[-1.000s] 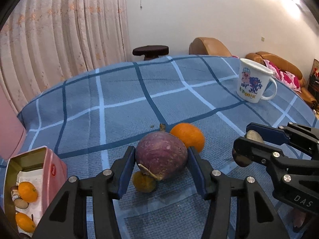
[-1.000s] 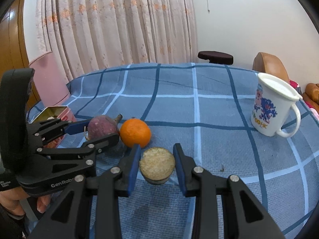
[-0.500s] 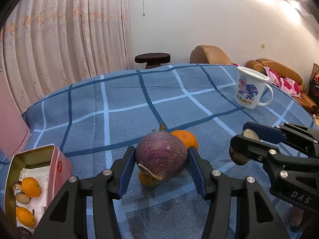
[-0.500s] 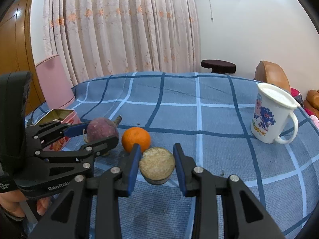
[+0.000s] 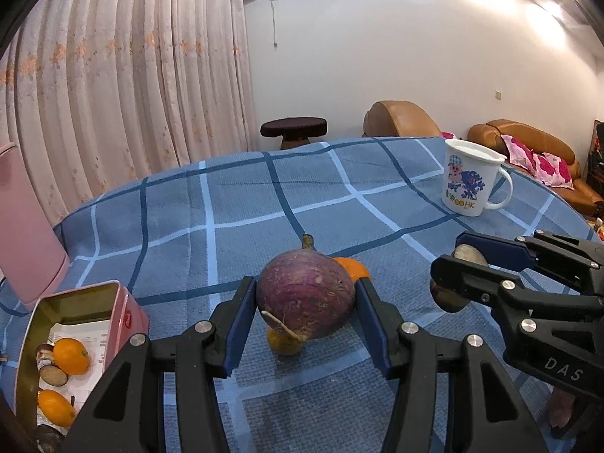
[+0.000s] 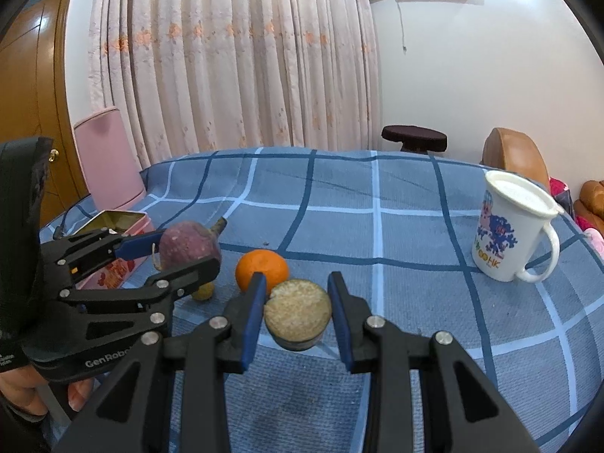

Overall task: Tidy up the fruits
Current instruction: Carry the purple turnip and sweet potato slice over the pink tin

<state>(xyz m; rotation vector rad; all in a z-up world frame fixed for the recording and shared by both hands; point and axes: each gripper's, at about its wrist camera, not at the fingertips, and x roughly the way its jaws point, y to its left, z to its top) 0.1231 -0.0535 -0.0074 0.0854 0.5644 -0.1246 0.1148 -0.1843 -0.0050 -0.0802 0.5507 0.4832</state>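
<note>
- Gripping a round purple fruit (image 5: 305,294) between its two blue-padded fingers, the left tool (image 5: 305,304) is seen held above the surface (image 5: 241,204); the fruit's stub of stem points away from the camera and a thin pale root trails from its near side.
- A flat-topped brown fruit (image 6: 297,313), its pale rough cut face turned to the camera, is pinched between the fingers of the right tool (image 6: 296,311), which is also held above the cloth.
- The two tools are seen side by side, the left one (image 6: 181,255) with its purple fruit (image 6: 188,245) showing at the left of the right wrist view, the right one (image 5: 458,264) at the right of the left wrist view.
- An orange (image 6: 262,270) is found on the blue checked cloth just behind the right tool, and a small yellowish fruit (image 6: 204,290) lies below the left tool; in the left wrist view the same small fruit (image 5: 283,341) is partly hidden under the purple one.
- A pink tin (image 5: 124,302) stands open at the left edge of the surface, with two oranges (image 5: 70,355) and some brown pieces seen lying inside on printed paper.
- A white mug (image 6: 509,230) with a blue cartoon print is seen well apart to the right, upright, its handle turned to the right.
- Pink curtains (image 6: 226,56), a dark stool (image 6: 413,137) and a brown sofa (image 5: 528,143) are seen beyond the surface.
</note>
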